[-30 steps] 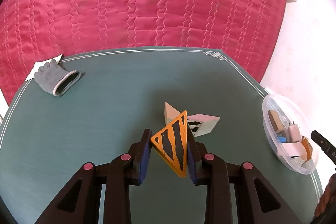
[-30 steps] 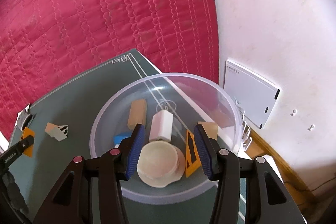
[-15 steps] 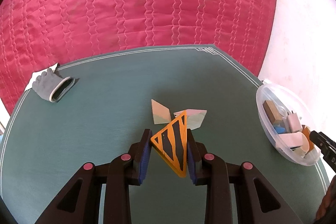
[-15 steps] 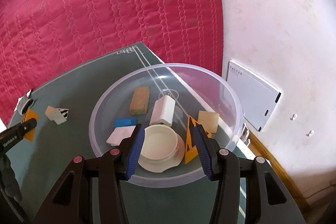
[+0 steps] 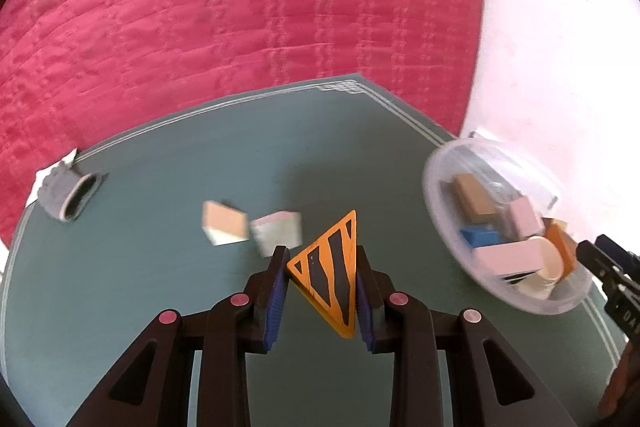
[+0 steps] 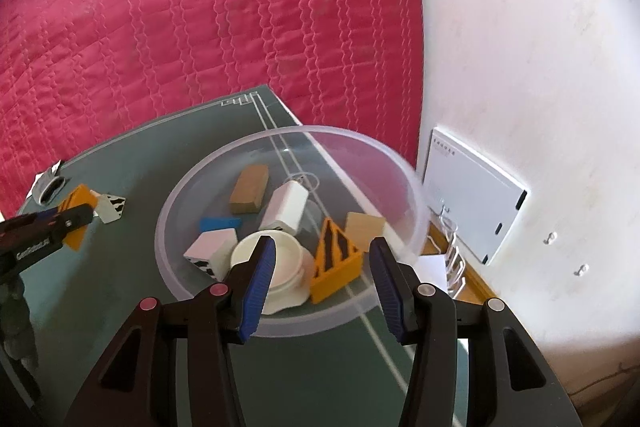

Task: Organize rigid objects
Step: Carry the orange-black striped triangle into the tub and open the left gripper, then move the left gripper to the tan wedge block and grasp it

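Note:
My left gripper (image 5: 320,255) is shut on a flat orange triangle with black stripes (image 5: 332,267), held upright above the green table (image 5: 160,307). A clear plastic bowl (image 5: 434,203) stands to its right at the table's edge. In the right wrist view my right gripper (image 6: 322,247) hangs open and empty over the near side of the bowl (image 6: 168,239). Inside lie a brown block (image 6: 250,189), a white block (image 6: 290,207), a blue block (image 6: 220,223), a white cup (image 6: 280,267), an orange wedge (image 6: 334,259) and a tan block (image 6: 366,225).
Two pale blocks (image 5: 224,223) (image 5: 278,233) lie loose mid-table, and a grey glove (image 5: 68,195) lies at the far left. A red quilted bedspread (image 5: 240,7) rises behind the table. A white flat panel (image 6: 472,203) and cables sit beyond the bowl on the right.
My left gripper has carried the striped triangle to the right, nearer the bowl; the loose blocks now sit to its left. The right gripper has drawn back a little from the bowl.

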{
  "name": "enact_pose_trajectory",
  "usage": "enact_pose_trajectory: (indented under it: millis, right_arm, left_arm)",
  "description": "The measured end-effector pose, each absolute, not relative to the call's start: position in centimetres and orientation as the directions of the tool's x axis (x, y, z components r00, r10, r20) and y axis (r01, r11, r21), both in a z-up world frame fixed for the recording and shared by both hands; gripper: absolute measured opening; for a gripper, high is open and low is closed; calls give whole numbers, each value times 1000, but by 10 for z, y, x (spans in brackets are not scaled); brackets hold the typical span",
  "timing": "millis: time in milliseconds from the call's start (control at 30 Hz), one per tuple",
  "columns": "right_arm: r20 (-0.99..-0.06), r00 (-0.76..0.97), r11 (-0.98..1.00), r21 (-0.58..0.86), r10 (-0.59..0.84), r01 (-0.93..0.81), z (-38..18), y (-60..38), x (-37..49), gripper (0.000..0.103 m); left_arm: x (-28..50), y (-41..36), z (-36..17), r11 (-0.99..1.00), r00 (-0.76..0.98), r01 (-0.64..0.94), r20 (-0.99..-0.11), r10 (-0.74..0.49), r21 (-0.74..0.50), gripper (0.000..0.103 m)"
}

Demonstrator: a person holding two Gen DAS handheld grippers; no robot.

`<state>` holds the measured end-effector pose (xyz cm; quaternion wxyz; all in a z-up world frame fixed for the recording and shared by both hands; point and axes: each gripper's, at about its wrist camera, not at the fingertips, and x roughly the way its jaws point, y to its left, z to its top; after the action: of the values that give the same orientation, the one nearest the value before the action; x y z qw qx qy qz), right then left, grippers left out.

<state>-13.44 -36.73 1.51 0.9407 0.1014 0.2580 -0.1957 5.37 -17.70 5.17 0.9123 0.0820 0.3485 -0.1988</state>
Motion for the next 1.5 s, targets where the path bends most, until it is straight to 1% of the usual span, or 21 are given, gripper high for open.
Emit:
enact_pose_trajectory:
  millis: [133, 367, 733, 767, 800, 867, 900, 1000, 1100, 1500]
  right_arm:
    - [-510, 799, 900, 99, -320, 424, 16, -374, -146, 50]
    - [-505, 807, 884, 162, -308, 438, 14, -388, -159, 50]
    - [-507, 811, 878, 196, -291, 437, 11, -394, -165, 50]
    - [-508, 811, 878, 196, -291, 437, 11, -393, -165, 50]
    - [-508, 811, 878, 197, -290, 437, 11, -394, -165, 50]
    - [-506, 811, 876, 198, -292, 439, 10, -393, -165, 50]
    - [-506, 811, 875, 199, -293, 441, 10, -394, -165, 50]
    - [-509, 809, 875, 198, -294, 443, 9, -392, -165, 50]
    - [-513, 807, 878, 190, -293, 440, 8, -390, -164, 50]
    - [-524, 804, 899, 152, -279, 411, 7, -374, -155, 50]
  left_arm:
    - [51, -204, 52, 881, 638, 474, -683, -356, -17, 32]
    - [46, -249, 55, 844, 603, 535, -683, -411, -35, 32]
    - [48, -285, 60, 803, 570, 592, -669, -477, -69, 32]
    - [47, -287, 60, 795, 563, 602, -667, -487, -73, 34]
    - [48, -289, 60, 789, 556, 610, -668, -495, -76, 40]
    - [47, -290, 59, 782, 551, 618, -666, -503, -79, 81]
    - [47, -289, 59, 786, 563, 614, -657, -501, -73, 85]
    - [48, -281, 59, 803, 602, 595, -642, -474, -35, 85]
    - [52, -268, 58, 823, 625, 568, -635, -454, -29, 85]
    - [70, -219, 54, 883, 668, 467, -635, -388, -48, 86]
